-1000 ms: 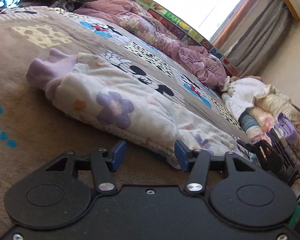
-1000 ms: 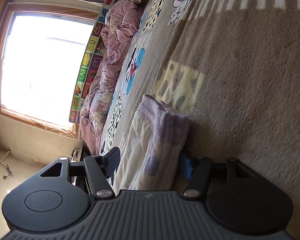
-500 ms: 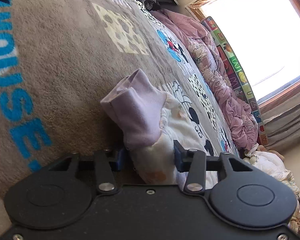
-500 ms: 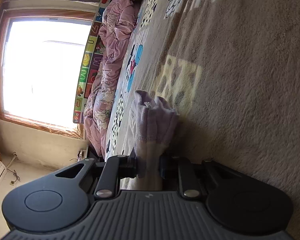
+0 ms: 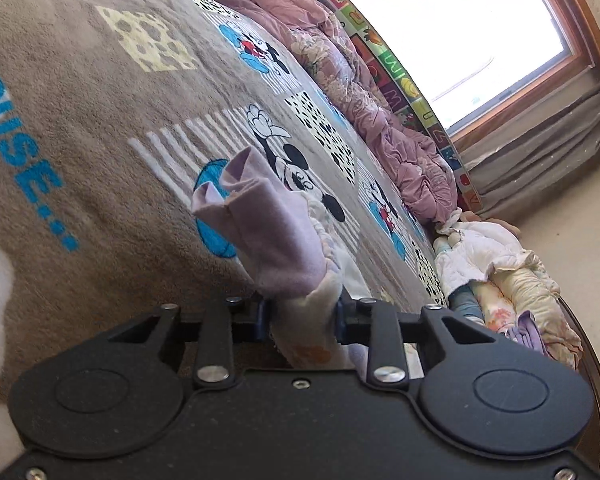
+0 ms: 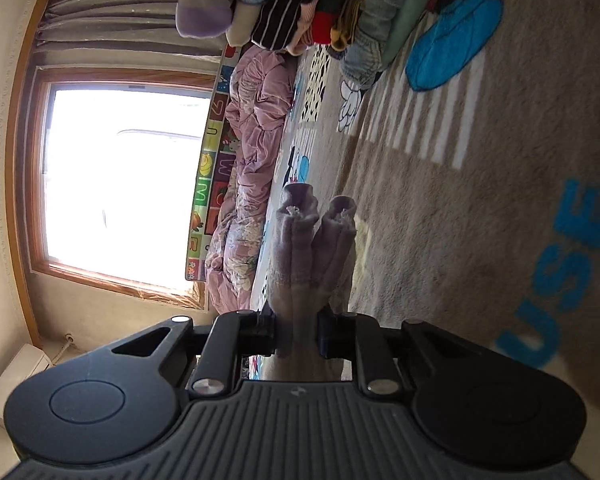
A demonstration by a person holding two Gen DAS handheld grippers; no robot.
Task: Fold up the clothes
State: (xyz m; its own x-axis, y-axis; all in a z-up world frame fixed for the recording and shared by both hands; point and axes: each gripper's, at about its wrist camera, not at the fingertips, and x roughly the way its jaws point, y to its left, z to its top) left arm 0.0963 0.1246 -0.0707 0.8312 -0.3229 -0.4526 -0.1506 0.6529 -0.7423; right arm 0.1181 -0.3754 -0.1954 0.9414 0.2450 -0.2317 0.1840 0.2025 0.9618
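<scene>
A small white floral garment with lilac cuffs [image 5: 268,236] is lifted off the brown cartoon blanket [image 5: 80,120]. My left gripper [image 5: 302,316] is shut on it just below the lilac cuffs, which stick up past the blue pads. In the right wrist view two lilac cuffs [image 6: 312,236] stand side by side, and my right gripper [image 6: 298,334] is shut on the pale fabric beneath them. The rest of the garment hangs hidden behind both gripper bodies.
A crumpled pink quilt [image 5: 364,92] lies along the alphabet mat [image 5: 400,84] under the window. A pile of clothes [image 5: 512,280] sits at the blanket's far end; that stack of folded clothes [image 6: 320,4] fills the top of the right wrist view.
Both grippers closed on the garment's cuffed ends and lifted it off the blanket. The views swung, and the clothes stack came into the right wrist view.
</scene>
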